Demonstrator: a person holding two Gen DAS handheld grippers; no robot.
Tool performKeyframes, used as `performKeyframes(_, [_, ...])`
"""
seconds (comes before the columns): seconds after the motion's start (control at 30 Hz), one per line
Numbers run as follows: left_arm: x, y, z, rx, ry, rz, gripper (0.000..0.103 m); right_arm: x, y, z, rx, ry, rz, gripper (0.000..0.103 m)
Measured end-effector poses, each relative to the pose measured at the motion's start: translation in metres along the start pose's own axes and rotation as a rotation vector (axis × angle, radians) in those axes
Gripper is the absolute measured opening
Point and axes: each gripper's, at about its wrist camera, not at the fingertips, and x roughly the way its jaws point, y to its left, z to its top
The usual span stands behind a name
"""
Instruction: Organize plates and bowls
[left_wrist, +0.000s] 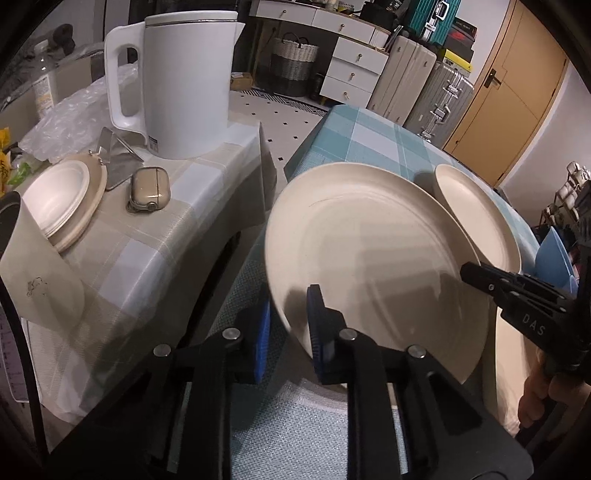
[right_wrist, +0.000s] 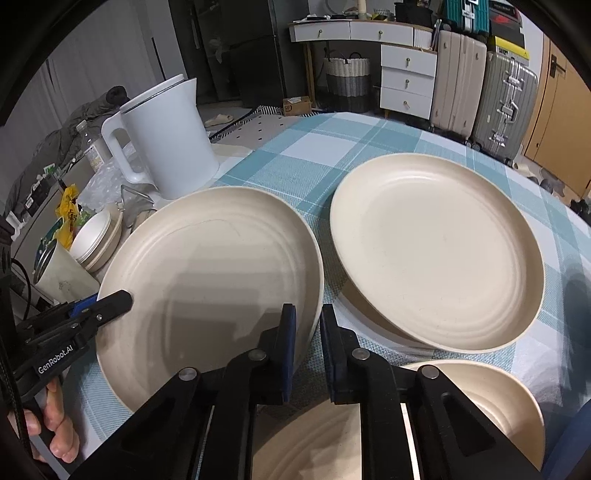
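Observation:
A large cream plate (left_wrist: 369, 266) (right_wrist: 207, 280) is held tilted over the blue checked tablecloth (right_wrist: 295, 162). My left gripper (left_wrist: 288, 332) is shut on its left rim, one pad on each face. My right gripper (right_wrist: 308, 350) is shut on its right rim; it also shows in the left wrist view (left_wrist: 476, 273). A second cream plate (right_wrist: 436, 254) (left_wrist: 480, 218) lies to the right on the cloth, stacked on another. A cream dish (right_wrist: 491, 406) sits under my right gripper. Stacked white bowls (left_wrist: 59, 203) (right_wrist: 96, 236) sit on the side table.
A white kettle (left_wrist: 184, 85) (right_wrist: 166, 140), an earbud case (left_wrist: 147, 188), a metal stand (left_wrist: 118, 155) and a cup (left_wrist: 40, 266) share the beige side table (left_wrist: 155, 258). A gap separates the two tables. Suitcases (right_wrist: 480, 85) and drawers (right_wrist: 406, 81) stand behind.

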Motion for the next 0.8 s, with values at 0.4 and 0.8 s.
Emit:
performKeyframes(0.4, [-0.013,-0.001,0.0,0.004,-0.043,0.02,0.015,-0.008,0.004,0.0,-0.008,-0.024,0.001,0.014])
performKeyframes(0.8, [-0.035,-0.013,0.002,0.032,-0.089,0.005,0.015,-0.033,-0.001,-0.002,0.01,-0.072,-0.002,0.014])
